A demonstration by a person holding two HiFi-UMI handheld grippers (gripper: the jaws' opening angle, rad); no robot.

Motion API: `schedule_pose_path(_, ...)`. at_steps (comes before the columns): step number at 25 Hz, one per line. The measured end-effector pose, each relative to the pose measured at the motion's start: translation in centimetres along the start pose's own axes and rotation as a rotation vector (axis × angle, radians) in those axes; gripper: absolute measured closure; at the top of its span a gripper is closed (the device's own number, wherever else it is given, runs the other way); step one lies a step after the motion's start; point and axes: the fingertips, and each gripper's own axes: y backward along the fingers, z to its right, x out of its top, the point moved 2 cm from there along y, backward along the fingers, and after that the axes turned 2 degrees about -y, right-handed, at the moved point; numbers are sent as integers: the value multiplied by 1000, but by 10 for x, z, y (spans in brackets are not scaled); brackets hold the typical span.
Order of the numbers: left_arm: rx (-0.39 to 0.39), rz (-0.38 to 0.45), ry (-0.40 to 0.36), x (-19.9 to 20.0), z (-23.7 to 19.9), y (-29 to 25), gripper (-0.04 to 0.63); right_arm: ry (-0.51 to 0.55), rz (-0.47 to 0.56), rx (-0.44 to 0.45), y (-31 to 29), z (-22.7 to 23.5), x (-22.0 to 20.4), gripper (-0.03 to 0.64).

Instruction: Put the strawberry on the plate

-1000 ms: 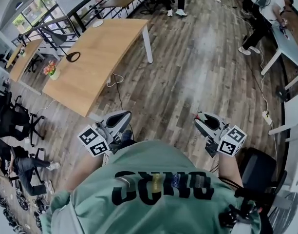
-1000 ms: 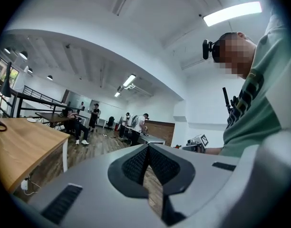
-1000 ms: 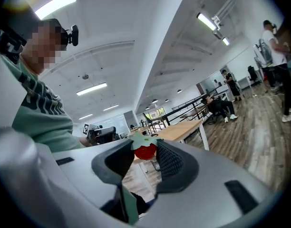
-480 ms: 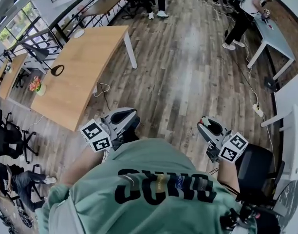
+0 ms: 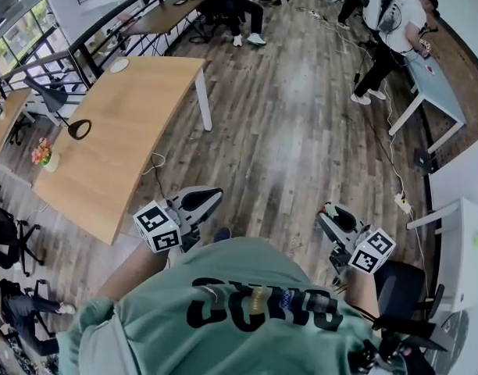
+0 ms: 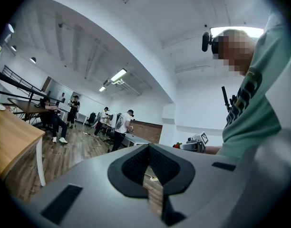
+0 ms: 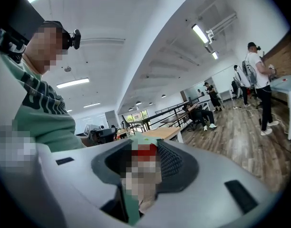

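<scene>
A person in a green shirt [image 5: 247, 303] is standing over a wood floor [image 5: 301, 116], holding both tools out in front. The right tongs [image 7: 146, 145] are clamping on the strawberry [image 7: 146, 152], with its red body and green leaves sitting between the pads and the lower part too unclear to read. In the head view the red-green bit is showing at that tip, over bare floor and well apart from the wooden worktop [image 5: 130, 123] at the left. The left tongs [image 6: 148, 147] are sitting closed, pad tips meeting and nothing between them. They are hanging over the floor just off the worktop's near corner. A black lamp [image 5: 79, 127] and a flower pot [image 5: 44, 155] are standing along the worktop's left edge. Other people are standing by desks at the room's far end.
</scene>
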Motion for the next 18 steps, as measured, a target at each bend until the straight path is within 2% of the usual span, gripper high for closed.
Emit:
schedule_pose_path(4, 22, 31, 16, 21, -86, 12, 591, -20, 10, 11, -88, 20, 31, 482)
schedule_pose_path(8, 37, 35, -22, 51, -163, 29, 591, 19, -25, 48, -174, 29, 63, 482)
schedule_pose_path(10, 46, 49, 6, 60, -200, 36, 591, 14, -19, 45, -211, 34, 81, 482)
schedule_pose_path(14, 53, 58, 38, 62, -241, 45, 591, 30, -56, 71, -260, 31, 91, 482)
schedule_pose_path(18, 70, 76, 63, 64, -269, 44, 591, 21, -99, 76, -287, 49, 96, 482)
